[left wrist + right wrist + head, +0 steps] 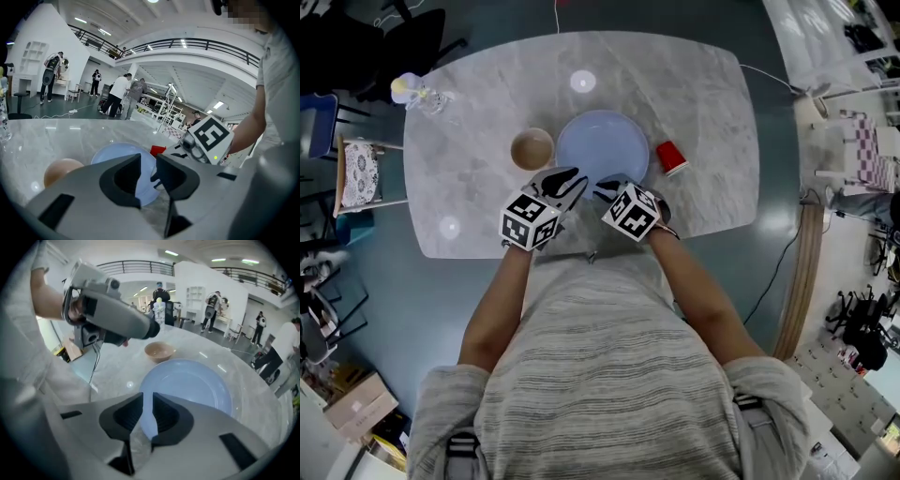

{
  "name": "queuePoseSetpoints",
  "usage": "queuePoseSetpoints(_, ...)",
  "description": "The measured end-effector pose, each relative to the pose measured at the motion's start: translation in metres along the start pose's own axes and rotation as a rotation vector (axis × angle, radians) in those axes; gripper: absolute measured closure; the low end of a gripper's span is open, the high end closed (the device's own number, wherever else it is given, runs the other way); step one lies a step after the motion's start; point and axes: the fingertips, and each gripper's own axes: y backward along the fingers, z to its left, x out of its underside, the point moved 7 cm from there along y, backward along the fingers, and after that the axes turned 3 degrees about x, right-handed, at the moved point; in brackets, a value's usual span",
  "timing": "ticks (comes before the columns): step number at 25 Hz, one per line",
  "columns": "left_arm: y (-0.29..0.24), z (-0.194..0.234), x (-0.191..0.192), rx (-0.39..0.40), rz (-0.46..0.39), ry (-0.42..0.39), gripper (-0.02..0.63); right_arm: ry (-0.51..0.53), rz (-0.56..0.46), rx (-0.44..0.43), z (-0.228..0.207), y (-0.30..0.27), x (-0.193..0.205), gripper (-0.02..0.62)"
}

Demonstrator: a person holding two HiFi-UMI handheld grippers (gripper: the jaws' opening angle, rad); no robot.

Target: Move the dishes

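A light blue plate (602, 147) lies mid-table, a tan bowl (532, 148) just left of it and a red cup (671, 157) at its right. Both grippers hover at the plate's near rim. My left gripper (576, 179) is shut and empty, its tips over the plate's near-left edge; its own view shows the plate (117, 157), the bowl (61, 169) and the cup (157, 150) beyond its jaws (148, 164). My right gripper (602, 188) is shut too, holding nothing, with the plate (192, 385) and the bowl (159, 351) ahead of it (147, 401).
The marble table (487, 187) has rounded corners and its near edge runs right under the grippers. A clear bottle (417, 92) stands at the far left corner. A chair (358, 173) sits off the left side. People stand far off in the hall.
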Motion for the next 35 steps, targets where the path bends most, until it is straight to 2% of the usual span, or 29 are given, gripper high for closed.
queuePoseSetpoints(8, -0.023, -0.009, -0.011, 0.057, 0.026, -0.044, 0.505, -0.172, -0.163, 0.192, -0.033, 0.040, 0.006, 0.523)
queuePoseSetpoints(16, -0.060, -0.026, -0.018, 0.159, 0.085, -0.101, 0.505, -0.353, -0.214, 0.333, -0.056, 0.065, 0.044, 0.522)
queuePoseSetpoints(26, -0.107, -0.049, -0.023, 0.293, 0.172, -0.175, 0.505, -0.623, -0.238, 0.436, -0.069, 0.086, 0.093, 0.509)
queuePoseSetpoints(35, -0.127, -0.063, -0.021, 0.364, 0.244, -0.222, 0.505, -0.849, -0.243, 0.520, -0.083, 0.090, 0.128, 0.500)
